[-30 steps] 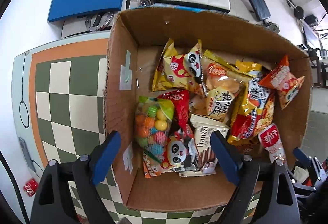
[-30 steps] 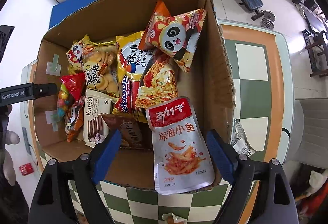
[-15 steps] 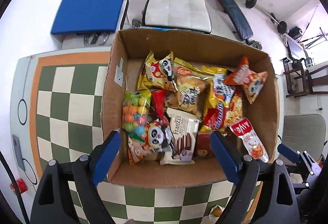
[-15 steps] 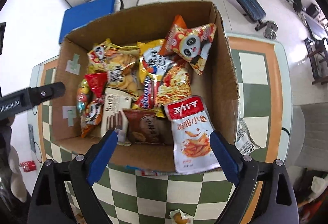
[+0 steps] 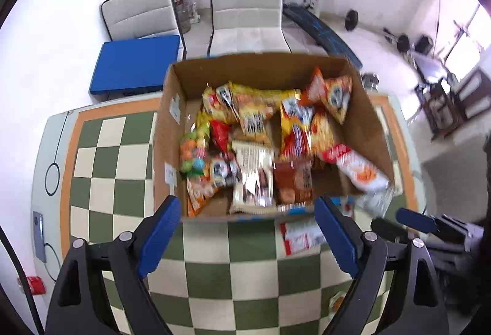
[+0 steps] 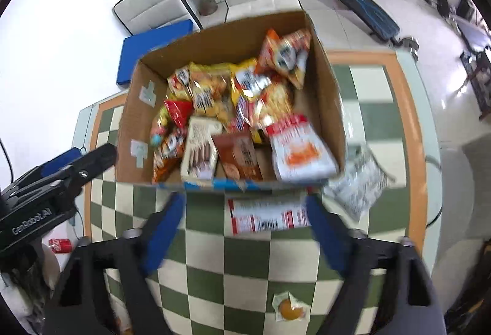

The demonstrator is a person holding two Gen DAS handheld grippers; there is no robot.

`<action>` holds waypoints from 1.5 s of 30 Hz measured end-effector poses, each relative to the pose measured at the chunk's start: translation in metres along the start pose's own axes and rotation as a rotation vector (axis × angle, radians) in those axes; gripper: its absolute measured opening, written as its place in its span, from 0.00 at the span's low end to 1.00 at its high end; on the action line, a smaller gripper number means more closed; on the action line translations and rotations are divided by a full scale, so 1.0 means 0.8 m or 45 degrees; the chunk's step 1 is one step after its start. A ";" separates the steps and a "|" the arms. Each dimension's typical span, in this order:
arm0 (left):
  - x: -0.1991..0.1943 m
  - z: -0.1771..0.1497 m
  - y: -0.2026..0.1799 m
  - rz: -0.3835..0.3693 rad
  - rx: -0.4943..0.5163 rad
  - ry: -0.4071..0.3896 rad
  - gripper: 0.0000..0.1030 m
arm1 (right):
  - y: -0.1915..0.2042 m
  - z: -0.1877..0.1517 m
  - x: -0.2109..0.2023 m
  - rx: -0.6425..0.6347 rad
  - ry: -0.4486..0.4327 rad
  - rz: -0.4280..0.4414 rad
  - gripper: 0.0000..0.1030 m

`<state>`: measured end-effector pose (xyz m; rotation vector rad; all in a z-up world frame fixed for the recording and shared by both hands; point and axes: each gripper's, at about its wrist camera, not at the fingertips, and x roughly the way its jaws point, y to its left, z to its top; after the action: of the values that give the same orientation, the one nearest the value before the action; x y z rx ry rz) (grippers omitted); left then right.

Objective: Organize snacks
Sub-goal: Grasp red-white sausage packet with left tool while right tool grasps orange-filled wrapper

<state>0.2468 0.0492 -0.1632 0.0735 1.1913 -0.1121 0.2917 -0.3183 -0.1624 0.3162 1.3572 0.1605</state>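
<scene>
On the far left, beyond the table's edge, a red can [image 6: 60,244] lies on the floor. The left gripper [image 5: 247,232] hangs over the green-checked table [image 5: 110,163] with its blue pads spread wide and nothing between them. Ahead stands the cardboard box [image 6: 326,86], filled with snack packets. A white-and-red fish snack pouch [image 6: 299,148] leans on the box's right wall. A red-and-white packet [image 6: 267,215] lies flat on the table just before the box. The right gripper [image 6: 245,235] hovers near it, jaws closing and empty. Further right, a silver packet [image 6: 357,181] rests beside the box.
</scene>
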 end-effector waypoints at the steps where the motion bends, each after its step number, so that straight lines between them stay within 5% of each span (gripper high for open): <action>1: 0.004 -0.009 -0.005 0.018 0.012 -0.003 0.87 | -0.013 -0.012 0.008 0.030 0.019 0.016 0.52; 11: 0.079 -0.088 -0.031 0.045 0.004 0.144 0.87 | -0.103 -0.044 0.128 0.187 0.115 0.027 0.48; 15: 0.092 -0.107 -0.019 0.071 -0.045 0.205 0.87 | -0.117 -0.045 0.172 0.202 0.135 0.025 0.33; 23: 0.101 -0.126 0.008 0.103 -0.123 0.258 0.87 | -0.065 -0.105 0.190 0.063 0.239 0.079 0.22; 28: 0.108 -0.131 0.021 0.051 -0.217 0.317 0.87 | -0.026 -0.159 0.204 0.075 0.394 0.305 0.22; 30: 0.115 -0.130 0.020 0.025 -0.276 0.351 0.87 | -0.026 -0.167 0.191 0.080 0.377 0.297 0.31; 33: 0.136 -0.127 0.009 -0.050 -0.394 0.424 0.87 | -0.048 -0.171 0.156 0.110 0.290 0.156 0.70; 38: 0.174 -0.125 -0.019 -0.118 -0.535 0.521 0.87 | -0.105 -0.194 0.120 0.266 0.252 0.033 0.70; 45: 0.211 -0.128 -0.055 0.045 -0.509 0.548 0.87 | -0.142 -0.225 0.121 0.367 0.291 -0.053 0.70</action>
<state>0.2089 0.0096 -0.3578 -0.2440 1.6200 0.1838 0.1287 -0.3739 -0.3208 0.5231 1.6150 -0.0371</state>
